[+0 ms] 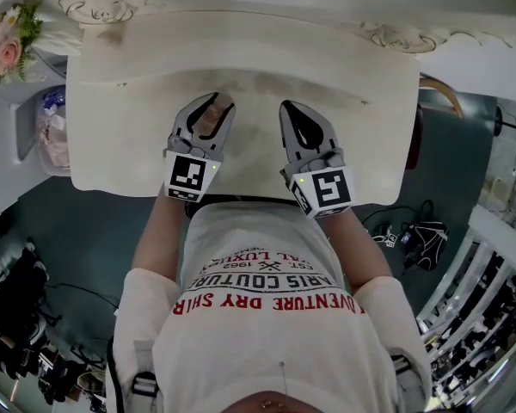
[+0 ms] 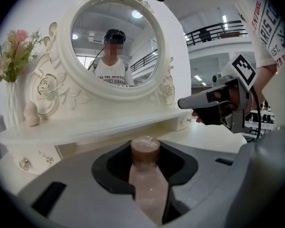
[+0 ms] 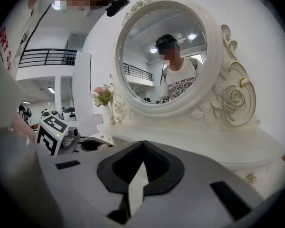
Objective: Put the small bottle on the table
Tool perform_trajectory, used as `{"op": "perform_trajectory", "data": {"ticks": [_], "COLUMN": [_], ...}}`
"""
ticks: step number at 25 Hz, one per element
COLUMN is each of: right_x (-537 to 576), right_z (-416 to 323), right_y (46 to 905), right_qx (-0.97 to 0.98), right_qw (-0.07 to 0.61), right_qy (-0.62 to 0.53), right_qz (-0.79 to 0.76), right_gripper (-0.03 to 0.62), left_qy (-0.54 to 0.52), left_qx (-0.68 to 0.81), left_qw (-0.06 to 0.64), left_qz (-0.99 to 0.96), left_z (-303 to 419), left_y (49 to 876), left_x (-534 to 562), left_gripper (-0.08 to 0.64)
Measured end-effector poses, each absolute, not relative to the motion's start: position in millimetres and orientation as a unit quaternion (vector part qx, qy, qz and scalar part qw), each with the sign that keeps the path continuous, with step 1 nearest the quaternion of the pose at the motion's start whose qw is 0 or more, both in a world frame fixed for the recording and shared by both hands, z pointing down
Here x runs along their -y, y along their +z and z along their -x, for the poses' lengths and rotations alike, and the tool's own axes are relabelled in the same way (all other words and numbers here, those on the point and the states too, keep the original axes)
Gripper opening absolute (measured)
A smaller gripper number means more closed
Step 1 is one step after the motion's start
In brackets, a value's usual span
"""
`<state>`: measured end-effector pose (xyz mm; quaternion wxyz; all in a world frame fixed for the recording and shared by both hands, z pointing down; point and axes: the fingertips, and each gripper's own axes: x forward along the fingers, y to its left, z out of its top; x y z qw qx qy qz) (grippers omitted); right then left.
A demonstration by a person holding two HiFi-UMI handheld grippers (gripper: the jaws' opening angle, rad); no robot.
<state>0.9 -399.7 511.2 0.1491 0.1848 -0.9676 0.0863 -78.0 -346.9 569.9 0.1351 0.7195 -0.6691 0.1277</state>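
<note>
A small pinkish bottle (image 1: 211,120) with a brownish cap stands between the jaws of my left gripper (image 1: 211,103), above the middle of the white dressing table (image 1: 112,144). In the left gripper view the bottle (image 2: 144,172) fills the gap of the left gripper (image 2: 145,158), which is shut on it. My right gripper (image 1: 294,110) hovers beside it to the right. Its jaws are shut, and in the right gripper view the right gripper (image 3: 142,151) holds nothing. The left gripper (image 3: 61,136) shows at the left of that view.
An oval mirror (image 2: 114,42) in an ornate white frame rises behind a raised shelf (image 2: 85,127) at the table's back. A vase of pink flowers (image 2: 14,51) and a pink egg-shaped sponge (image 2: 32,114) stand on the shelf's left. Cables (image 1: 413,231) lie on the floor at right.
</note>
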Motion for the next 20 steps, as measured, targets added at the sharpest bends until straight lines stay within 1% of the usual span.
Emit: {"op": "perform_trajectory", "data": {"ticks": [2, 4, 5, 10, 14, 17, 18, 19, 20], "right_x": [398, 395, 393, 379, 364, 347, 342, 337, 332], "right_z": [-1, -1, -1, -1, 3, 5, 5, 6, 7], "right_y": [509, 506, 504, 488, 469, 454, 449, 445, 440], "right_qx": [0.968, 0.968, 0.968, 0.968, 0.972, 0.975, 0.975, 0.975, 0.975], "right_qw": [0.148, 0.146, 0.145, 0.136, 0.125, 0.116, 0.113, 0.11, 0.107], "right_qy": [0.084, 0.082, 0.08, 0.075, 0.065, 0.057, 0.056, 0.054, 0.052], "right_qz": [-0.185, -0.186, -0.187, -0.195, -0.186, -0.182, -0.183, -0.185, -0.186], "right_gripper": [-0.002, -0.002, -0.002, -0.002, -0.002, -0.002, -0.002, -0.002, -0.002], "left_qy": [0.124, 0.122, 0.12, 0.114, 0.106, 0.096, 0.095, 0.095, 0.095], "left_qx": [0.673, 0.677, 0.678, 0.678, 0.671, 0.668, 0.669, 0.672, 0.674], "left_qw": [0.134, 0.131, 0.132, 0.134, 0.122, 0.108, 0.102, 0.098, 0.094], "left_qz": [-0.717, -0.714, -0.713, -0.713, -0.724, -0.73, -0.73, -0.728, -0.726], "left_z": [79, 80, 80, 80, 82, 82, 84, 87, 91], "left_y": [568, 565, 561, 534, 503, 476, 469, 462, 456], "left_x": [348, 349, 349, 339, 327, 311, 305, 298, 292], "left_gripper": [0.137, 0.223, 0.232, 0.236, 0.235, 0.207, 0.162, 0.096, 0.067]}}
